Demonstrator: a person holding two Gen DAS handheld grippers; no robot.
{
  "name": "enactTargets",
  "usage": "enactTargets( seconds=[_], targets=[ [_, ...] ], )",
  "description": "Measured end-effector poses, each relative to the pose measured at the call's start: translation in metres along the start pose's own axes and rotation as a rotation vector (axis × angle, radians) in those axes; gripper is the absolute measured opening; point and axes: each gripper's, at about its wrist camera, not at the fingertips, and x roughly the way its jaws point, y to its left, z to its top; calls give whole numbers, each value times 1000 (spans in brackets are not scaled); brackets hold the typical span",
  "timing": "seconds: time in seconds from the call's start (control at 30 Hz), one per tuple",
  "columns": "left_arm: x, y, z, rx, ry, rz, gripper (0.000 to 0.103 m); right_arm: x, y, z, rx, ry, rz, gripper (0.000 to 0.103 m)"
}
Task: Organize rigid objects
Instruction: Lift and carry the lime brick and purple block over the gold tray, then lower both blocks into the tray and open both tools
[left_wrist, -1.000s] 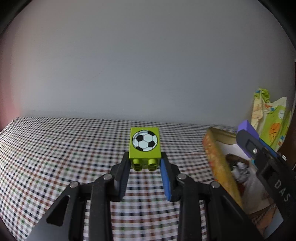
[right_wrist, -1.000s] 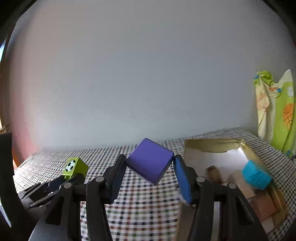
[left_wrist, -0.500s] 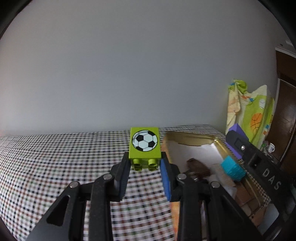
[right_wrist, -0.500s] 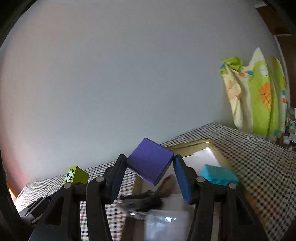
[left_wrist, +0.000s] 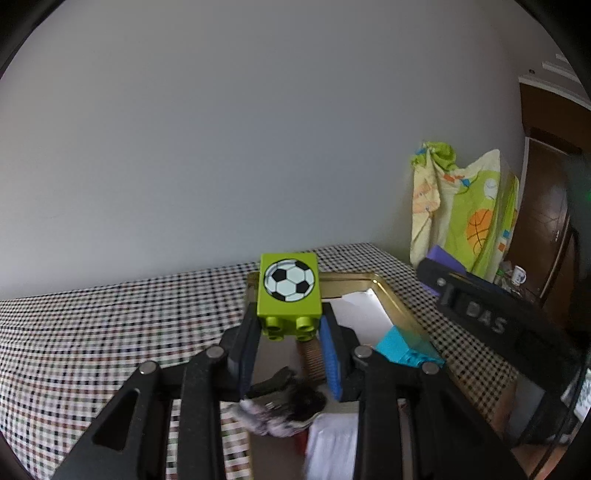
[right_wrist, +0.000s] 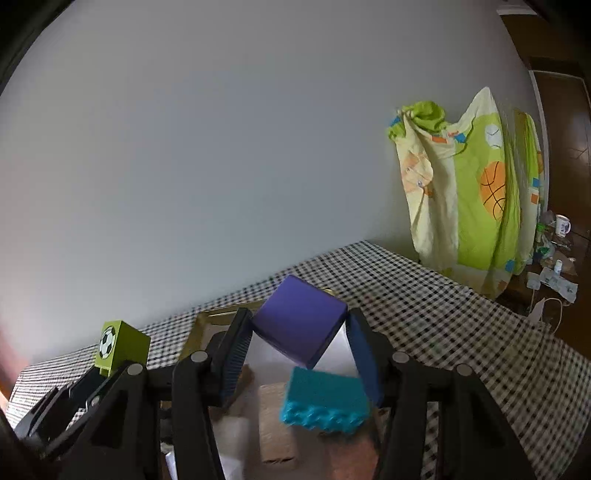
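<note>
The left claw (left_wrist: 290, 334) pinches the lime-green plastic football-printed brick (left_wrist: 289, 291) by its sides; the right claw (right_wrist: 297, 350) clamps a purple cube (right_wrist: 299, 326) cornerwise, probably slippery, above the gold-rimmed box (left_wrist: 388, 291).

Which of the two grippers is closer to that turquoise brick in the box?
Right. The right gripper hovers just above the turquoise brick; the left gripper holds off to the brick's left.
</note>
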Motion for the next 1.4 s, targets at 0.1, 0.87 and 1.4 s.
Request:
enactTargets(
  seconds=[0.1, 0.87, 1.4],
  targets=[
    [4, -2, -2, 13, 21, 0, 30, 18, -6, 8, -10, 59, 4, 55],
    [59, -15, -9, -8, 257, 34, 30, 104, -19, 2, -35, 377, -24, 56],
    [67, -9, -9, -39, 356, 37, 99, 121, -28, -2, 138, 478, 189, 80]
  ],
)
